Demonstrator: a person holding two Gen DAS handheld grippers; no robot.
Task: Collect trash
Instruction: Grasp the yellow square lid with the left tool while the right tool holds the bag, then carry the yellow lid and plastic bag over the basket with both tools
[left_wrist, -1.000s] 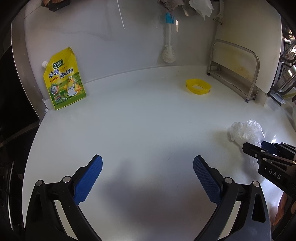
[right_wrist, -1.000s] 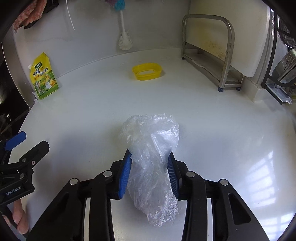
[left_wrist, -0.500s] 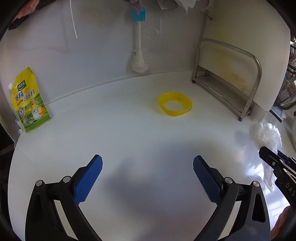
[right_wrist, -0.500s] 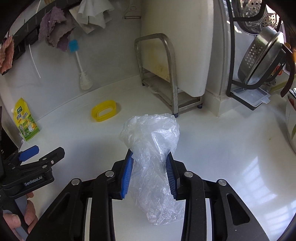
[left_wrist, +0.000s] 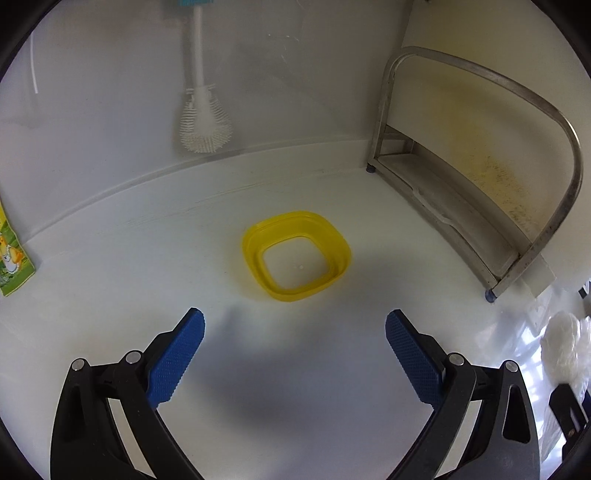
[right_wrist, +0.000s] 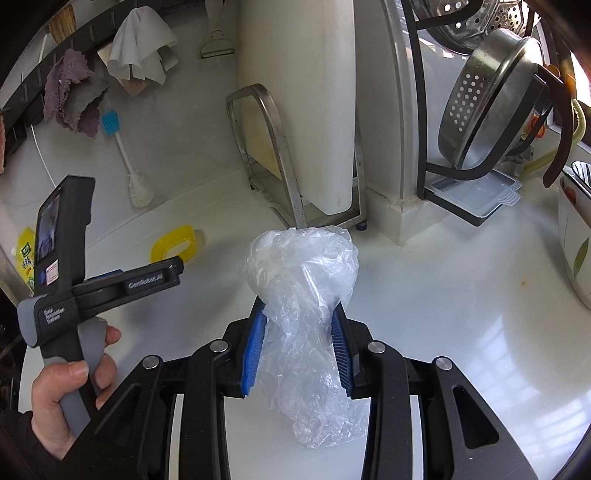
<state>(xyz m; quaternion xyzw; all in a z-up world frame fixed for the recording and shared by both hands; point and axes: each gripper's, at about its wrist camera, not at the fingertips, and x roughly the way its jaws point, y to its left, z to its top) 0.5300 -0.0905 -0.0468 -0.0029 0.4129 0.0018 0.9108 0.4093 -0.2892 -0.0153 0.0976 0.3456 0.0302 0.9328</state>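
Note:
My right gripper (right_wrist: 298, 325) is shut on a crumpled clear plastic bag (right_wrist: 303, 273), which bulges above the blue pads and hangs below them over the white counter. The same bag (left_wrist: 565, 347) shows at the right edge of the left wrist view. A yellow square plastic ring (left_wrist: 295, 254) lies flat on the counter a short way ahead of my left gripper (left_wrist: 293, 328), whose jaws stand wide open with nothing between them. In the right wrist view the yellow ring (right_wrist: 173, 243) sits just beyond the left tool (right_wrist: 92, 280), held by a person's hand (right_wrist: 70, 384).
A yellow seasoning pouch (left_wrist: 11, 258) leans on the back wall at far left. A white brush (left_wrist: 203, 125) hangs on the wall. A steel rack (left_wrist: 480, 184) holding a white board stands at right. A dish rack with a colander (right_wrist: 491, 99) and a patterned pot (right_wrist: 576, 240) lie further right.
The left gripper has travelled toward the yellow ring, which now sits large and centred ahead of it. The right gripper has swung rightward with the bag still clamped.

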